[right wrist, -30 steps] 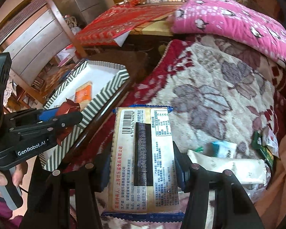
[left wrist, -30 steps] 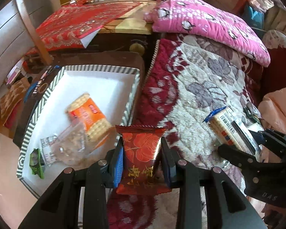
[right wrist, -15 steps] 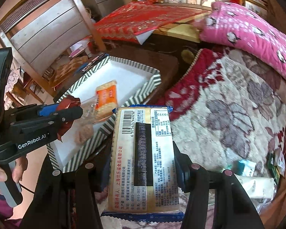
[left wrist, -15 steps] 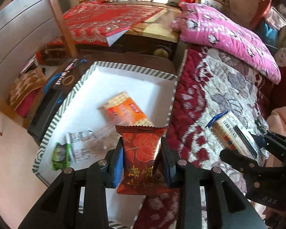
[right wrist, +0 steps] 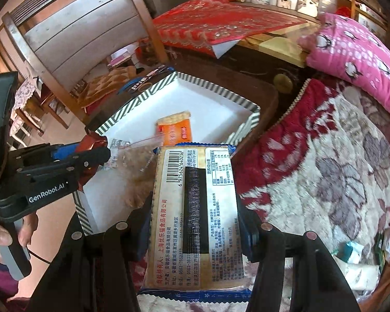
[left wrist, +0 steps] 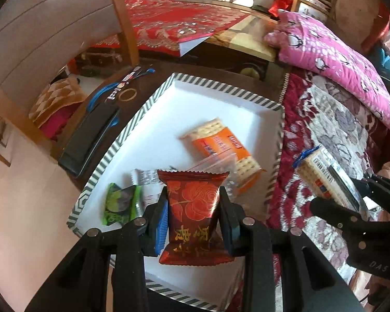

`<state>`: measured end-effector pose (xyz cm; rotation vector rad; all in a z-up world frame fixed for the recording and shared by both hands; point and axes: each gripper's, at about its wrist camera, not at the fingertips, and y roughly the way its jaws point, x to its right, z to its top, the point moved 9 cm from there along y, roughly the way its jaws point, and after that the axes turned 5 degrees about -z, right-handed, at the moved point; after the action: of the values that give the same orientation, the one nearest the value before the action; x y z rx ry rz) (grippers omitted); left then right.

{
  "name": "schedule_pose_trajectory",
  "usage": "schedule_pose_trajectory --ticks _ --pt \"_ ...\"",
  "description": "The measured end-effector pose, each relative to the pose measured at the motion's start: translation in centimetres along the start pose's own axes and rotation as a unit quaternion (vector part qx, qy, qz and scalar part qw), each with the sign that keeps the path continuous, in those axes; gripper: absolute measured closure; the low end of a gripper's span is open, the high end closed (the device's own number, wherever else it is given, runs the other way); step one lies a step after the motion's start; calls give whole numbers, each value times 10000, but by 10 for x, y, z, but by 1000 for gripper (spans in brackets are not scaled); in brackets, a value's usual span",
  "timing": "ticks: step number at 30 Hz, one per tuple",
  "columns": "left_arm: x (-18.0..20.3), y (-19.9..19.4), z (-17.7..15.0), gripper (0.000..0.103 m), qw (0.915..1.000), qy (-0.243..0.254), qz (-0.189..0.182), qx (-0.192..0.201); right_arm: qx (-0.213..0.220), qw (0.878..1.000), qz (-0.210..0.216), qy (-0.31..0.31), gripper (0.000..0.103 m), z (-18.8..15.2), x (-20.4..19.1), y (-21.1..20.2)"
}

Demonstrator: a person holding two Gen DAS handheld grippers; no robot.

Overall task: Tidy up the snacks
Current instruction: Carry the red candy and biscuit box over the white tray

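Note:
My left gripper is shut on a red rose-print snack packet and holds it above the near part of a white tray with a striped rim. The tray holds an orange cracker pack, a clear bag and a green candy packet. My right gripper is shut on a blue-edged cracker pack, held over the red floral blanket just right of the tray. The left gripper also shows in the right wrist view.
A black case and a rubber band lie left of the tray. A pink pillow lies at the back right. More snack packets sit on the blanket at the right. A wooden chair stands behind.
Both grippers have moved left with their packets. The left one now hangs over the tray instead of the blanket, and the right one has come up to the tray's right edge.

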<state>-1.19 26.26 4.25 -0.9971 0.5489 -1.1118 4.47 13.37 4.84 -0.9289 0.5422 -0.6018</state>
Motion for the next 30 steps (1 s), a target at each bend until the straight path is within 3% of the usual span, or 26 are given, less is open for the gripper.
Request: schedule_pose_trajectory --ticks 12,30 --pt "-37 11 -8 70 9993 -325 99 -124 -132 9995 79 -261 44 18 -26 22" --pt "-48 33 -9 70 9985 -446 103 -298 -335 9982 131 -478 44 41 -46 59"
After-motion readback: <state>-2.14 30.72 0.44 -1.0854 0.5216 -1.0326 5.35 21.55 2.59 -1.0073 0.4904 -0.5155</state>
